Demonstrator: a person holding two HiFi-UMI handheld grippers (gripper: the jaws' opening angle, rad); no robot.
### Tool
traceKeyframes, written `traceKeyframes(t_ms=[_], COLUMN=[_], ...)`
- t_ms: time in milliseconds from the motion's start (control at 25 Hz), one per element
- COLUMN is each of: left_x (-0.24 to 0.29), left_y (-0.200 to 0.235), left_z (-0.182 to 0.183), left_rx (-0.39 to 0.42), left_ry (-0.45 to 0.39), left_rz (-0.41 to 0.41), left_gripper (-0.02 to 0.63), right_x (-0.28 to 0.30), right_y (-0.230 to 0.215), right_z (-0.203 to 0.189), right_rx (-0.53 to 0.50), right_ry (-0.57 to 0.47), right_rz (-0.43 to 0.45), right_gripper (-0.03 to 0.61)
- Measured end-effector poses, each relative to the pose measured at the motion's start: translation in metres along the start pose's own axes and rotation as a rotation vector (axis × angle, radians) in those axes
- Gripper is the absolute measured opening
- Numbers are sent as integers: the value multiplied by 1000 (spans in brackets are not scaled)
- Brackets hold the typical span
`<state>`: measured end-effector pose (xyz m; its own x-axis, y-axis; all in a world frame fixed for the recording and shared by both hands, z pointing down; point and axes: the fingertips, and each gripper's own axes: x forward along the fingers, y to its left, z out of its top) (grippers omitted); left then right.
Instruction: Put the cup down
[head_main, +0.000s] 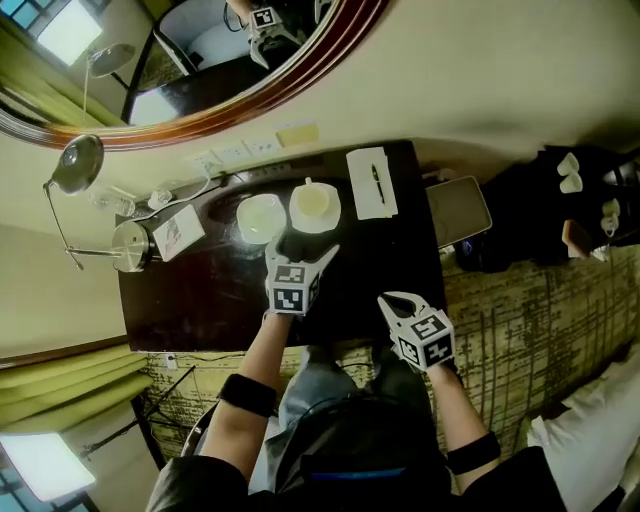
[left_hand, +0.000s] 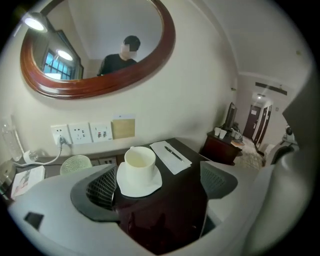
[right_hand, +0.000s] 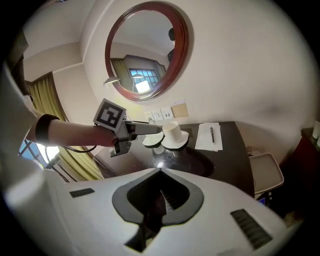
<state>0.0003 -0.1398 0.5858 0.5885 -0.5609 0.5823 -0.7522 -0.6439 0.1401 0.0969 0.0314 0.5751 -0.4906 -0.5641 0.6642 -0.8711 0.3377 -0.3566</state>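
Note:
A white cup stands upright on a white saucer at the back of the dark table. My left gripper is just in front of it, jaws wide open. In the left gripper view the cup and saucer sit ahead of the left pad, and nothing is pressed between the pads of the left gripper. My right gripper hovers at the table's near edge, shut and empty. The right gripper view shows its closed jaws and the cup beyond.
A pale green round dish sits left of the saucer. A sheet of paper with a pen lies to the right. A metal lamp and a card stand at the left. Wall sockets sit under an oval mirror.

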Motion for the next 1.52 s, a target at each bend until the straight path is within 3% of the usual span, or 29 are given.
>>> traceKeyframes(t_ms=[320, 680, 840, 920, 1280, 1520], left_x=[73, 113, 120, 120, 113, 92], left_y=[30, 43, 45, 48, 47, 19], left_z=[4, -1, -2, -2, -1, 8], left_rx=[24, 53, 74, 73, 95, 163], left_ry=[42, 86, 102, 98, 95, 60], left_rz=[15, 13, 13, 22, 21, -43], left_gripper=[546, 546, 539, 419, 413, 413], right_x=[10, 17, 15, 15, 16, 15], right_y=[-4, -12, -16, -18, -14, -10], right_z=[-13, -16, -20, -23, -30, -35], right_rx=[48, 76, 86, 91, 108, 109], right_ry=[-2, -12, -8, -4, 11, 18], right_rz=[-6, -27, -32, -33, -10, 11], right_gripper=[9, 9, 9, 9, 9, 9])
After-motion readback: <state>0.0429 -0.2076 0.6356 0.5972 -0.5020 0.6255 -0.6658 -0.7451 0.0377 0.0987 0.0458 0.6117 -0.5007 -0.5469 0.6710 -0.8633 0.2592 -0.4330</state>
